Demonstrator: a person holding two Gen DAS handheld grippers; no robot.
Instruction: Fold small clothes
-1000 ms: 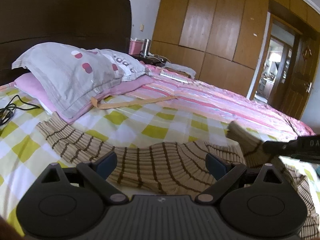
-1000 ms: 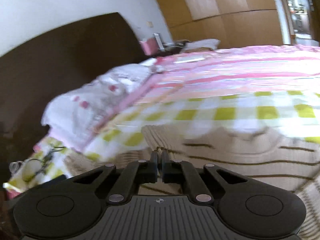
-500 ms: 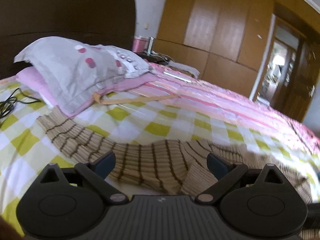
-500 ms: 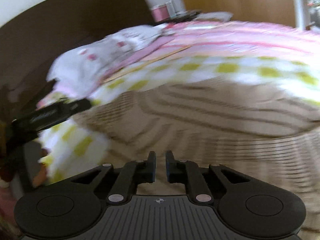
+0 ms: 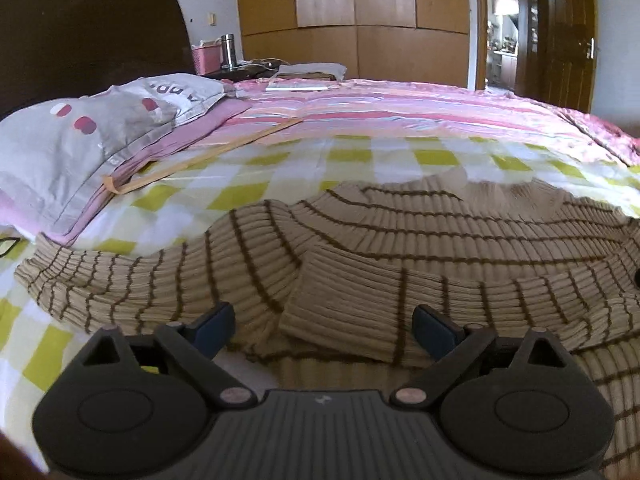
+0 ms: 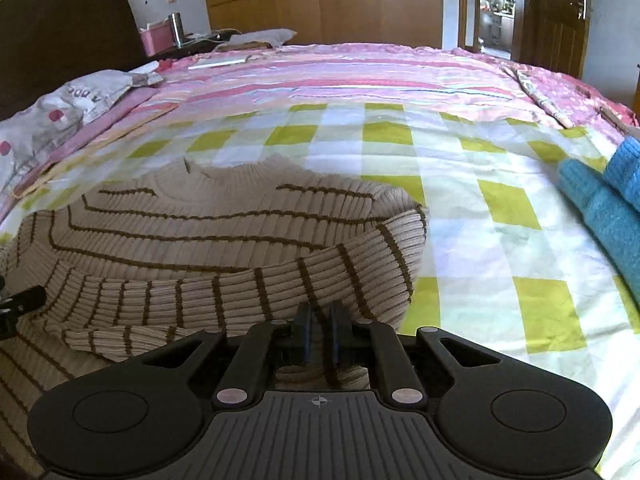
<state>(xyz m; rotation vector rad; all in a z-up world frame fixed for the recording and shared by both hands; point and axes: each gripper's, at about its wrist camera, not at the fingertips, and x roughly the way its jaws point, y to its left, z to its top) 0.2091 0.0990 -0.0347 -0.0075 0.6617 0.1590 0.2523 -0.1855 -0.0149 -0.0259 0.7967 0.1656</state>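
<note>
Beige ribbed knit with thin brown stripes is filling the low middle of both wrist views: the small sweater [image 5: 400, 236] is lying on the yellow-and-white checked bedsheet [image 5: 280, 160].

Left gripper [image 5: 324, 326] is standing with its jaws wide apart, nothing pinched between them. Its dark blue pads [image 5: 214, 322] are sitting at about 8 and 4 o'clock of a folded sleeve cuff, which is lying in the gap without either pad pressing on it.

Right gripper [image 6: 319, 338] is showing its jaws drawn almost together, leaving only a narrow slit. Striped knit is visible in that slit and just below it, but whether the pads are actually pinching the cloth I cannot tell.

In the left wrist view the sweater is spreading from 9 o'clock to 3 o'clock, one sleeve trailing out toward 9 o'clock and the other sleeve folded across the body, its plain cuff lying at the centre. In the right wrist view the neckline is sitting toward 11 o'clock and the folded sleeve is running as a thick roll across the body from 9 o'clock to the bulging fold at 2 o'clock.

Blue fuzzy knit garment [image 6: 608, 208] is lying at 3 o'clock, well apart from the sweater. Grey spotted pillow [image 5: 88, 136] is resting at 10 o'clock.
</note>
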